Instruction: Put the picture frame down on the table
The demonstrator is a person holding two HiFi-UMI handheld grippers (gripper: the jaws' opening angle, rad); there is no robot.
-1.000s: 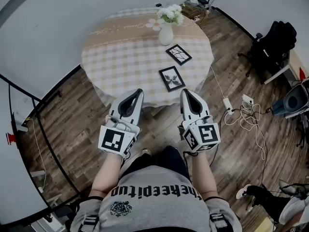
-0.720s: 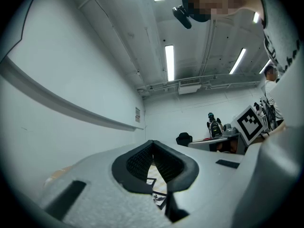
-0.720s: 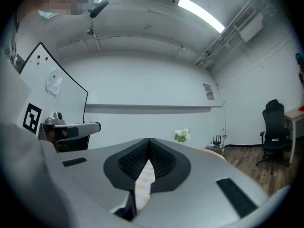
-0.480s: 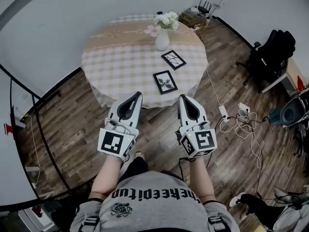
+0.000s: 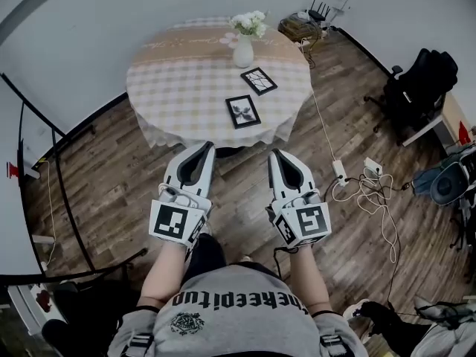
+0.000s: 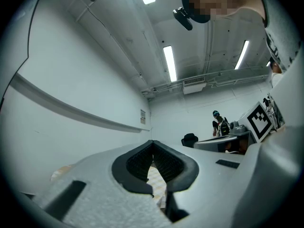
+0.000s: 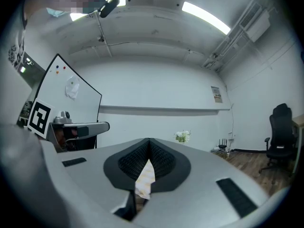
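Observation:
Two black picture frames lie flat on the round table [image 5: 171, 80] with the checked cloth: one near the front edge [image 5: 242, 111], the other further back [image 5: 258, 80]. A white vase of flowers [image 5: 244, 44] stands behind them; its flowers [image 7: 182, 136] also show in the right gripper view. Both grippers hang over the wooden floor, short of the table. The left gripper [image 5: 202, 149] [image 6: 153, 142] is shut with nothing in it. My right gripper [image 5: 276, 155] [image 7: 148, 140] is likewise shut on nothing, its tips meeting.
Cables and a power strip [image 5: 364, 188] lie on the floor to the right. A black office chair [image 5: 418, 80] stands further right. A black metal rail [image 5: 63, 199] runs along the left. A router and basket [image 5: 301, 24] sit behind the table. A person [image 6: 220, 125] stands far off.
The table and its frames have drawn farther off and shifted left in the head view, with more floor now showing before it. Both grippers stay shut, held side by side.

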